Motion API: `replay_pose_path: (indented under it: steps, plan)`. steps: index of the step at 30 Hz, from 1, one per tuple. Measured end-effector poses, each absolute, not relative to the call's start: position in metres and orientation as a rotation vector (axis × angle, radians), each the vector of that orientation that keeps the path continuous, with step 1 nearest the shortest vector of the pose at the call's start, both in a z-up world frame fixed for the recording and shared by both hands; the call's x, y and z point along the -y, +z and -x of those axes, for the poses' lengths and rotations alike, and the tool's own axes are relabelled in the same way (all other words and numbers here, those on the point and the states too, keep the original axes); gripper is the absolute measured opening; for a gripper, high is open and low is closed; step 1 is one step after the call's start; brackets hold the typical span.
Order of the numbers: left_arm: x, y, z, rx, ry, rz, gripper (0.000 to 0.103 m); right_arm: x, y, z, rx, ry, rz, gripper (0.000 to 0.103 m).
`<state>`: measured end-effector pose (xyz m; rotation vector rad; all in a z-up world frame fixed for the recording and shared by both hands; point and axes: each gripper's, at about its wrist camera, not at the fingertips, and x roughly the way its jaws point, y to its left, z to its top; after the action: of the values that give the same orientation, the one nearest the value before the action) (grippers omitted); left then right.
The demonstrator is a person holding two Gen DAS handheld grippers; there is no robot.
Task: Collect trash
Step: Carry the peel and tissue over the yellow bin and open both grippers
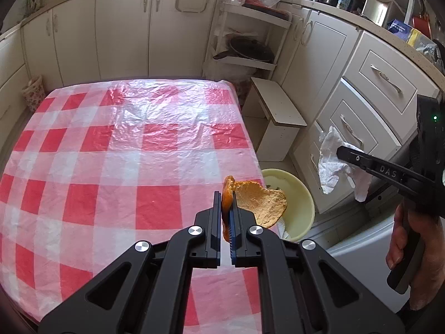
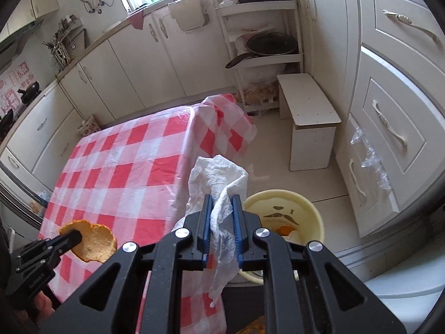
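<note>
Trash: you carry two pieces, one orange peel [image 1: 258, 203] and one crumpled white paper towel [image 2: 219, 194], both lifted clear of the table [image 1: 111, 153].
Left gripper [image 1: 228, 217]: your jaws stand narrow and pinch the peel by its rim; the peel stands on edge and fans out toward 1 o'clock, past the table's right edge and over the basin.
Right gripper [image 2: 221, 217]: your jaws are clamped on the towel, which bunches above the blue pads and trails down between them toward 6 o'clock.
Left hand pose: your tool tilts down and forward over the table's near right corner; in the right wrist view it shows at 8 o'clock with the peel at its tip.
Right hand [image 1: 403, 239] pose: you grip the handle from below at 3 o'clock in the left wrist view, the tool pointing toward 10 o'clock with the towel at its tip.
Basin [image 2: 314, 208]: one pale yellow round basin sits on the floor just beside the table, at 4 o'clock from the towel; scraps lie inside, among them one orange bit.
Table count: one, under a red and white checked cloth with clear plastic over it.
Stool [image 2: 308, 111]: one white stool stands on the floor at 12 o'clock from the basin, near the drawers.
</note>
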<state>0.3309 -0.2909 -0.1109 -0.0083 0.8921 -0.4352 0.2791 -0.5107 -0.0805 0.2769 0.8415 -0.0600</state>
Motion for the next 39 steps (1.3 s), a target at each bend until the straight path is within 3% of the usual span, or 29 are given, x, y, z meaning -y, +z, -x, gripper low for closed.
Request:
replay_pose_path:
  steps: [12,14,20,25,32,39]
  plan:
    - [0.367,-0.135,-0.345,-0.931,-0.511,-0.045,0.005,0.565,-0.172,-0.308,-1.066,-0.155,-0.45,0.017]
    - [0.379,-0.143,-0.351,-0.95,-0.519,-0.045,0.005,0.57,-0.177,-0.31,-1.073,-0.174,-0.484,0.029]
    - [0.414,-0.163,-0.376,-1.016,-0.522,-0.056,0.005,0.584,-0.165,-0.311,-1.002,-0.183,-0.596,0.036]
    - [0.44,-0.178,-0.386,-1.045,-0.533,-0.085,0.005,0.597,-0.127,-0.308,-0.838,-0.212,-0.683,0.052]
    - [0.465,-0.191,-0.394,-1.059,-0.528,-0.116,0.005,0.615,-0.094,-0.299,-0.687,-0.242,-0.728,0.057]
    - [0.488,-0.203,-0.399,-1.091,-0.516,-0.119,0.005,0.636,-0.102,-0.288,-0.696,-0.288,-0.749,0.059]
